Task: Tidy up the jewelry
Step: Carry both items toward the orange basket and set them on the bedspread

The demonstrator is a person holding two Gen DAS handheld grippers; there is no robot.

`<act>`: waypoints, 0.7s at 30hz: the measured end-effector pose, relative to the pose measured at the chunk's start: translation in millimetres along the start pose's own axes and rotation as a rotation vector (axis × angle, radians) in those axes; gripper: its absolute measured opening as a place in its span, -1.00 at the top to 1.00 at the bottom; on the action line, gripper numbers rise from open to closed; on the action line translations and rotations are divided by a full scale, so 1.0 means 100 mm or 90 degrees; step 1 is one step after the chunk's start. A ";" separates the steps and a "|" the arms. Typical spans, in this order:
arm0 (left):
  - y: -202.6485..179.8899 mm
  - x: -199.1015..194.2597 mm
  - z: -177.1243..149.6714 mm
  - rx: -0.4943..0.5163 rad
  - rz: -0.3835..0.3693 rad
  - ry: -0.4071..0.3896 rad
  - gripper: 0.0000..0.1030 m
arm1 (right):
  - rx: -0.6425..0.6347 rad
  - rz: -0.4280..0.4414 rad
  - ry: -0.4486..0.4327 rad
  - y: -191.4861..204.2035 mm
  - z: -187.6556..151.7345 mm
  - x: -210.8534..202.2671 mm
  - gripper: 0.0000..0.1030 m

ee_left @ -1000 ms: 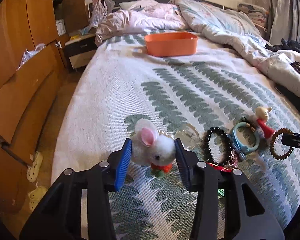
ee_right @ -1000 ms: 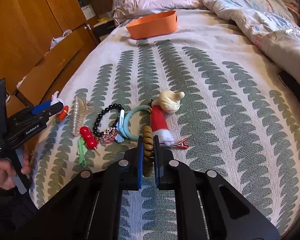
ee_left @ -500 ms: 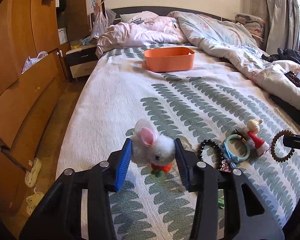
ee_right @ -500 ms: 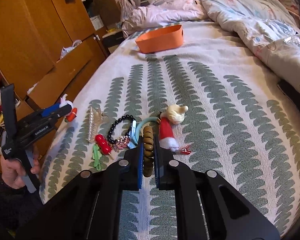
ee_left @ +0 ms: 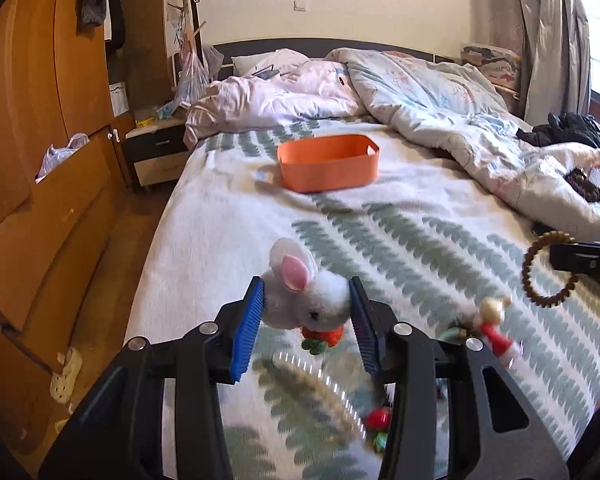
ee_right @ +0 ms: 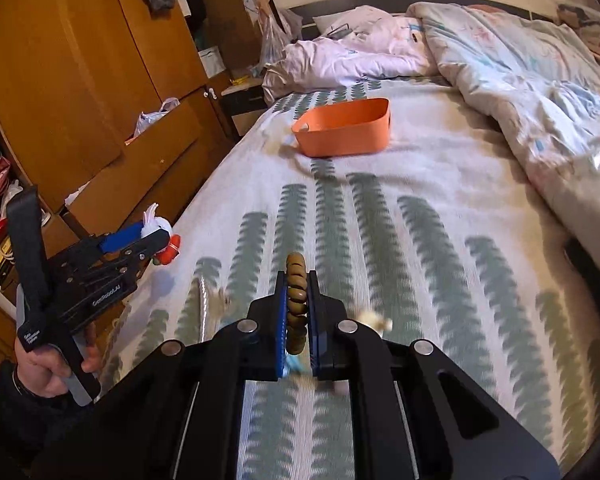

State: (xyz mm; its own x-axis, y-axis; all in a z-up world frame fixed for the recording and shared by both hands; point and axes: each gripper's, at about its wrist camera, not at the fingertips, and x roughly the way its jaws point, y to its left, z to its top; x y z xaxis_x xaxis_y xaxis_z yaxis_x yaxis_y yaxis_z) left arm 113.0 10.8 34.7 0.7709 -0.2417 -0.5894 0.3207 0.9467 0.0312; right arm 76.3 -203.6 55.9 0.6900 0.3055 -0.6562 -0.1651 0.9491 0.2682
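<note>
Jewelry is held in both jaws: a fluffy bunny charm (ee_left: 308, 300), judged light and squashy, is pinched by its body in the left gripper (ee_left: 306, 312), and a beaded bracelet (ee_right: 296, 304), judged stiff-beaded but slippery, is clamped edge-on in the nearly closed right gripper (ee_right: 298, 316). Both are pitched downward above the bed (ee_right: 440, 208), with the orange bin (ee_left: 328, 162) at 12 o'clock.

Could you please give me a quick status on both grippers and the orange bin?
Left gripper shut on plush bunny. Right gripper shut on brown bead bracelet. Orange bin ahead on bed, path clear.
</note>
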 end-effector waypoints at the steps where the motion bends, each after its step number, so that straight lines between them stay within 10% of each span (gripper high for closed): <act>1: -0.02 0.07 0.08 0.002 0.002 -0.001 0.15 | -0.003 -0.002 0.002 -0.01 0.06 0.04 0.82; 11: -0.05 0.87 0.51 -0.023 -0.015 0.037 0.15 | -0.019 0.000 0.036 -0.27 0.81 0.79 0.82; 21: -0.10 1.40 0.48 -0.026 0.002 0.083 0.15 | -0.021 -0.016 0.092 -0.40 0.80 1.45 0.82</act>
State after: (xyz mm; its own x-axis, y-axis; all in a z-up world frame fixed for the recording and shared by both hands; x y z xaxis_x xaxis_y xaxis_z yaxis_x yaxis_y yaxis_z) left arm 244.5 -42.6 -9.8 0.6926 -0.2110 -0.6898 0.2928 0.9562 0.0016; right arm 239.0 -203.7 6.6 0.5859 0.2864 -0.7581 -0.1733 0.9581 0.2281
